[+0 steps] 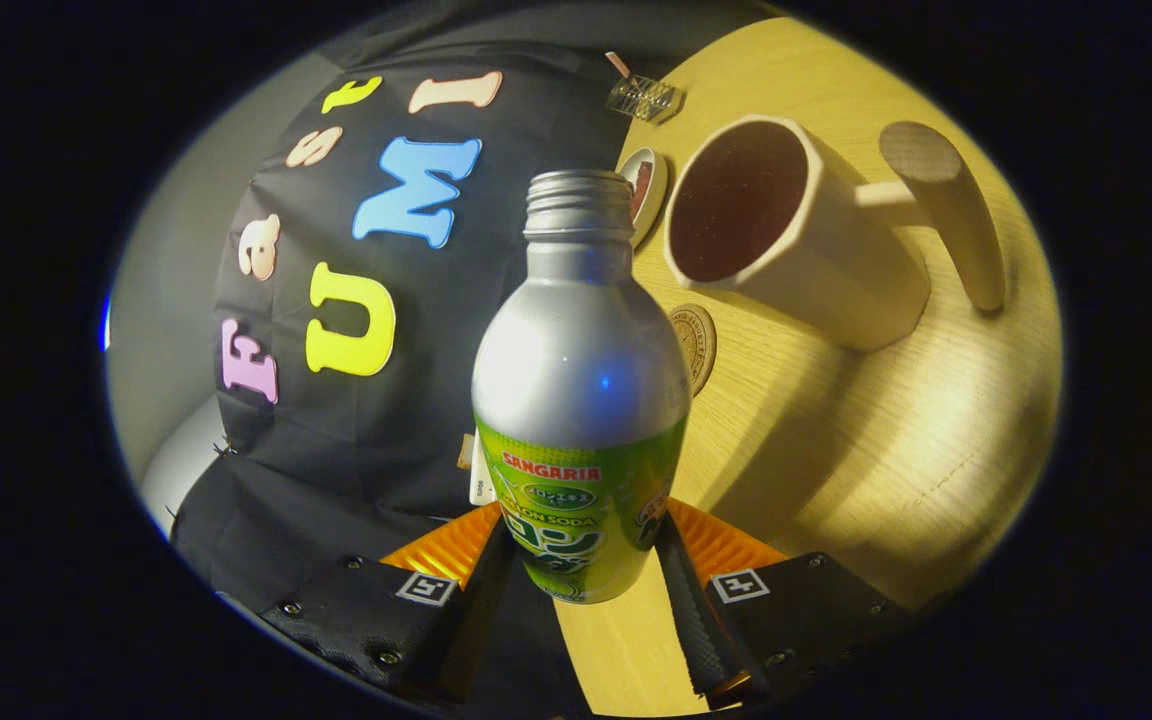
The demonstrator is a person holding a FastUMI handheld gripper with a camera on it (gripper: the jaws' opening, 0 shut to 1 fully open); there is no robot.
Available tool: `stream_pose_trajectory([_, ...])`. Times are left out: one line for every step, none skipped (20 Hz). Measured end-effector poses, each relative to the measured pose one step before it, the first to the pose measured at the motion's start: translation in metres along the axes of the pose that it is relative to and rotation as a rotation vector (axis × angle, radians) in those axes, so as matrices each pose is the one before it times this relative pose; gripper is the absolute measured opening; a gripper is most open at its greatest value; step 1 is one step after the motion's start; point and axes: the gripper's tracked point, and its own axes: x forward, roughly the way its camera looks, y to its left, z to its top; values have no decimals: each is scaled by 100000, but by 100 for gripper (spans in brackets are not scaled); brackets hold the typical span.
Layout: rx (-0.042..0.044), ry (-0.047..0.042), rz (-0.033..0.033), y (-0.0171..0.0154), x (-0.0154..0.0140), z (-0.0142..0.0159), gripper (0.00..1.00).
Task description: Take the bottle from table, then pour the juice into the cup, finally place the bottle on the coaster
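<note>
Right, I have the bottle (pixel 581 400) clamped between the two fingers of the gripper (pixel 581 575); both black pads press on its lower, green-labelled part, one on each side. It looks lifted clear of the wooden table (pixel 836 450) and tipped over, its open mouth pointing toward the cup (pixel 796 235), which sits beyond the fingers and a little to the right. I judge this to be the start of the pour. To do it well I would bring the mouth over the cup's rim before tilting further, then roll slowly so the juice runs inside and not down the wall. I would keep the grip firm, since the smooth metal could slip.

The bottle is silver aluminium with a threaded neck, cap off, and a bright highlight on its shoulder. A round coaster (pixel 694 345) lies on the table just behind it, partly hidden, between bottle and cup.
</note>
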Motion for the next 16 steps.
stream_pose_trajectory([2285, 56, 587, 13, 41, 111, 77])
stream_pose_trajectory([2004, 304, 323, -14, -84, 28, 77])
stream_pose_trajectory([1353, 274, 171, 88, -34, -68, 77])
stream_pose_trajectory([1217, 143, 239, 13, 60, -32, 77])
stream_pose_trajectory([1651, 102, 874, 106, 16, 65, 77])
stream_pose_trajectory([2343, 205, 1207, 290, 94, 20, 77])
stream_pose_trajectory([2223, 123, 1085, 315, 176, -19, 77])
stream_pose_trajectory([2139, 305, 773, 222, -53, 12, 77])
stream_pose_trajectory([1305, 365, 249, 133, 297, -33, 77])
stream_pose_trajectory([1539, 561, 481, 102, 83, -374, 77])
stream_pose_trajectory([1738, 372, 451, 124, 136, -183, 77])
stream_pose_trajectory([1766, 436, 396, 229, 99, -120, 77])
stream_pose_trajectory([1683, 50, 201, 170, 55, 65, 77])
stream_pose_trajectory([1526, 77, 396, 157, 33, -112, 77])
stream_pose_trajectory([1782, -110, 241, 94, 55, 68, 77])
stream_pose_trajectory([1785, -103, 304, 99, -41, -30, 77])
